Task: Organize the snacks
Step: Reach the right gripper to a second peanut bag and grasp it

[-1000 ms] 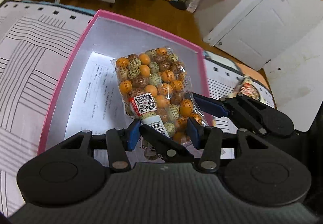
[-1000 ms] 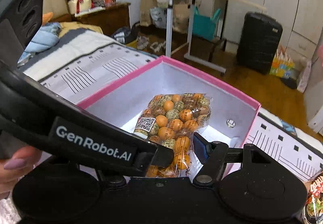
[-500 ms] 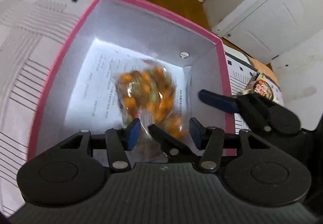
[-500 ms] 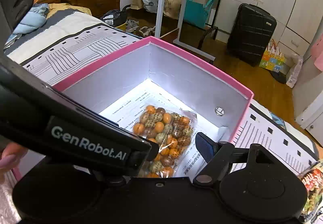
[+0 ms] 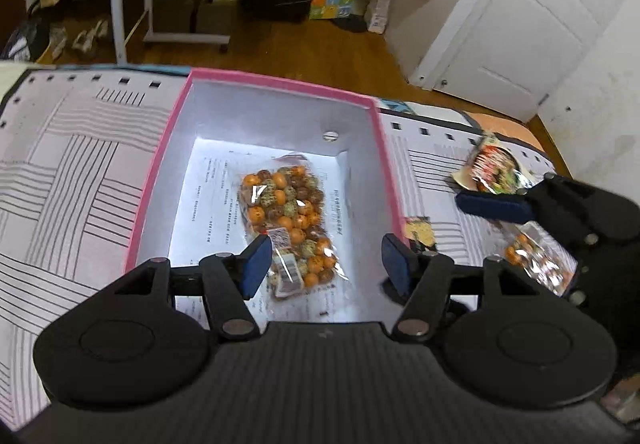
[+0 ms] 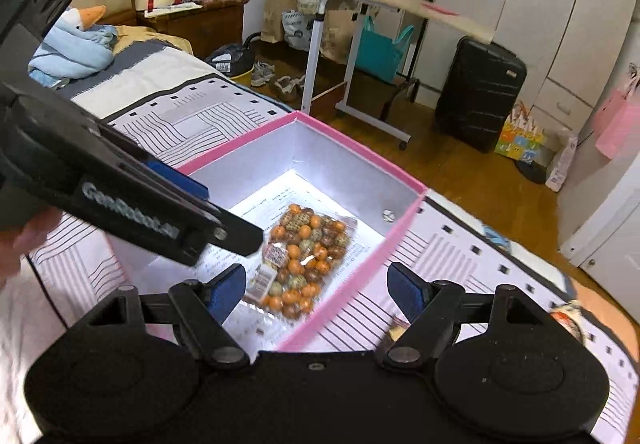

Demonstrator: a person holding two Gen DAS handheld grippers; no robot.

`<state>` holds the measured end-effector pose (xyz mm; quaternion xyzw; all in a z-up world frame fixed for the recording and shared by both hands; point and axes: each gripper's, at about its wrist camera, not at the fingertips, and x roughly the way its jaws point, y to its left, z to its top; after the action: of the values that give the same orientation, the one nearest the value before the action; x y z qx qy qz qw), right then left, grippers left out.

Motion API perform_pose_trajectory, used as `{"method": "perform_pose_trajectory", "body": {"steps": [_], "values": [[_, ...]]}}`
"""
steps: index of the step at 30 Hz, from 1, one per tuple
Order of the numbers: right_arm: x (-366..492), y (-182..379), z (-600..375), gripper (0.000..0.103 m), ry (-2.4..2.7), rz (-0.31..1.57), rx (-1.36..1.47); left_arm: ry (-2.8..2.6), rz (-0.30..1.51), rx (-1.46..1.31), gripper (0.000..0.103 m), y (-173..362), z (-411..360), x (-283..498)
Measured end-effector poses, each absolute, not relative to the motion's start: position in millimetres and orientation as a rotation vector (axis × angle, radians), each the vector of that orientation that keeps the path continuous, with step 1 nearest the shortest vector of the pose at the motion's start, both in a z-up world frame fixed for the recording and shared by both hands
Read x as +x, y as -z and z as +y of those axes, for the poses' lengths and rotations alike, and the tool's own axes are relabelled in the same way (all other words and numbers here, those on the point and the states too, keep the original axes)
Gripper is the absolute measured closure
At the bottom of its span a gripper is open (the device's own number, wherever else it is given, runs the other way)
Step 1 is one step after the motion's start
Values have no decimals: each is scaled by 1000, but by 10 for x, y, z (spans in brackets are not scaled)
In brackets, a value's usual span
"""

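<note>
Both tools are now sitting higher and further back from the pink box (image 5: pixel 276 81) than a second ago, and the bag of round snacks (image 5: pixel 286 222), then up between the pads, is lying flat on the printed sheet on the box floor.

Left side: the left tool (image 5: pixel 326 264) is hanging above the near end of the box, jaws parted, nothing between them; they have just been opening, and the bag is lying below, clear of both pads. Patterned bedding (image 5: pixel 72 171) to the left of the box is carrying no snacks that can be seen.

Right side: the right tool (image 6: pixel 316 290) is likewise released and empty, its jaws having widened over the past second, straddling the box's near right wall.

Progress, as a judgement: one bag is stowed. At least three items are waiting on the bed to the right of the box: a red printed packet (image 5: pixel 494 173), a small yellowish packet (image 5: pixel 418 230) just beside the box wall, and a second clear bag of round snacks (image 5: pixel 536 258).

Visibility: the right tool's body is covering part of that second bag in the left view. Motion blur is making the red packet's label unreadable. Whether more snacks are lying further right cannot be told.
</note>
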<state>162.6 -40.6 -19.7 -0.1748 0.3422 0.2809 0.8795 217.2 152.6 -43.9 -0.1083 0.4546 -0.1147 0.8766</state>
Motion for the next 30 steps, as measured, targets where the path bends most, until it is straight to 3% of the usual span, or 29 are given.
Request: {"method": "perform_pose_trajectory", "body": {"steps": [7, 10, 16, 19, 30], "values": [[1302, -149, -908, 21, -562, 720, -326, 284, 903, -82, 38, -67, 1204, 1709], [1191, -277, -1186, 9, -536, 701, -298, 319, 875, -37, 30, -276, 1020, 1515], [1094, -297, -1872, 9, -487, 715, -261, 407, 845, -27, 14, -535, 661, 1281], [1068, -165, -2169, 7, -494, 737, -240, 446, 843, -11, 8, -520, 457, 1234], [1389, 805, -2720, 7, -407, 855, -236, 502, 940, -92, 8, 196, -371, 1448]]}}
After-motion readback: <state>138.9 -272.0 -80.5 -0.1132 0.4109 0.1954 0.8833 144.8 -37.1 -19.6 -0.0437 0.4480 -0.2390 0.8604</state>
